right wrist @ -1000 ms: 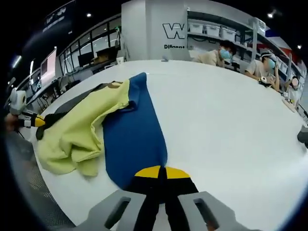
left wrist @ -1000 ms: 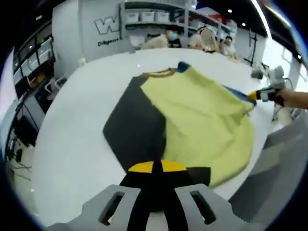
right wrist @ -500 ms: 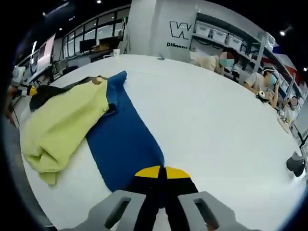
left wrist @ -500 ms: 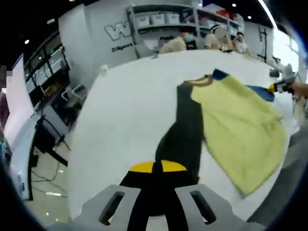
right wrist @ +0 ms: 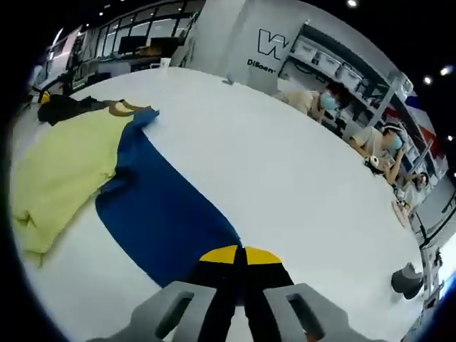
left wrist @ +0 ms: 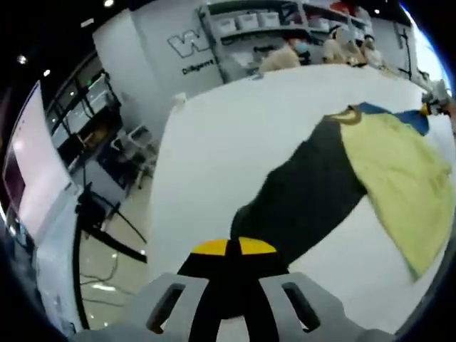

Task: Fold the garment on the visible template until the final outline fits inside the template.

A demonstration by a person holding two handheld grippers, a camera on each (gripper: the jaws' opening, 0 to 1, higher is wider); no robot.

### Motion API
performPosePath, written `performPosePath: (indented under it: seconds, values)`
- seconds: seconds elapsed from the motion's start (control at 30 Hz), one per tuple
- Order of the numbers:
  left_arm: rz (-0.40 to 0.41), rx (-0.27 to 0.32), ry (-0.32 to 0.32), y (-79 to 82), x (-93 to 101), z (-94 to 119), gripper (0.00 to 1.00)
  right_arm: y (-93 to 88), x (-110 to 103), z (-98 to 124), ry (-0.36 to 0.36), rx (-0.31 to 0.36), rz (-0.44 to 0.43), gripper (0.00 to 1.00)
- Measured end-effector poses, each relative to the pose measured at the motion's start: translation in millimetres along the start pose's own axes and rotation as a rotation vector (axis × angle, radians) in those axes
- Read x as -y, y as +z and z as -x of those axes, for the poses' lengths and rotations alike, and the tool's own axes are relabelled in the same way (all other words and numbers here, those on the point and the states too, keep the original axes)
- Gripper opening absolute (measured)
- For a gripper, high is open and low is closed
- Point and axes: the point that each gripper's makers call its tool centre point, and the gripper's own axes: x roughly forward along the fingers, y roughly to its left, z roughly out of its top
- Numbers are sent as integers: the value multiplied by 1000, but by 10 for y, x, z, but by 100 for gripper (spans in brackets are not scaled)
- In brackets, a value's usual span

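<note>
garment [left wrist: 388,171]: yellow body, one black sleeve, one blue sleeve, tan collar; lies spread on white bench [left wrist: 214,157], sleeves pulled out to opposite sides
black sleeve [left wrist: 299,196]: runs from collar down to left gripper [left wrist: 226,249]; its end sits at the jaw tips
left gripper: jaws together, clamped on black sleeve end, yellow-tipped
blue sleeve [right wrist: 160,206]: stretches across bench from collar [right wrist: 122,108] to right gripper [right wrist: 235,258]
right gripper: jaws together, clamped on blue sleeve end
yellow body [right wrist: 57,167]: rumpled, near bench edge, between the two sleeves; hem bunched at lower left of right gripper view
other gripper: right gripper visible far right of left gripper view, at blue sleeve tip [left wrist: 410,117]; left gripper visible far left of right gripper view by black sleeve
bench: white, round-looking, otherwise bare around garment
template: cannot tell any outline on bench
dark object [right wrist: 407,279]: on bench far edge, right gripper view, well apart from garment
people [right wrist: 324,100]: seated at far side of bench
background: wall with "W" logo [left wrist: 187,44], shelves with bins
</note>
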Motion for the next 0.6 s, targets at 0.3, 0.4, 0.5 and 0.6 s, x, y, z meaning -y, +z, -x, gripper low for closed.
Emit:
performPosePath:
  seconds: [0.3,0.4,0.5,0.6]
  values:
    - [-11,-102,60,-224,-307,-314,2,-43,637,-74,-106,-45,-78,0]
    - [-21,-123,50,-299,-309,-426,2,-102,813,-84,-130,-58,-81,0]
    - [-14,-134,43,-325,-303,-426,2,-140,936,-99,-141,-72,-76,0]
    - [-38,-150,85,-348,-392,-456,4,-132,975,-89,-146,-85,-52,0]
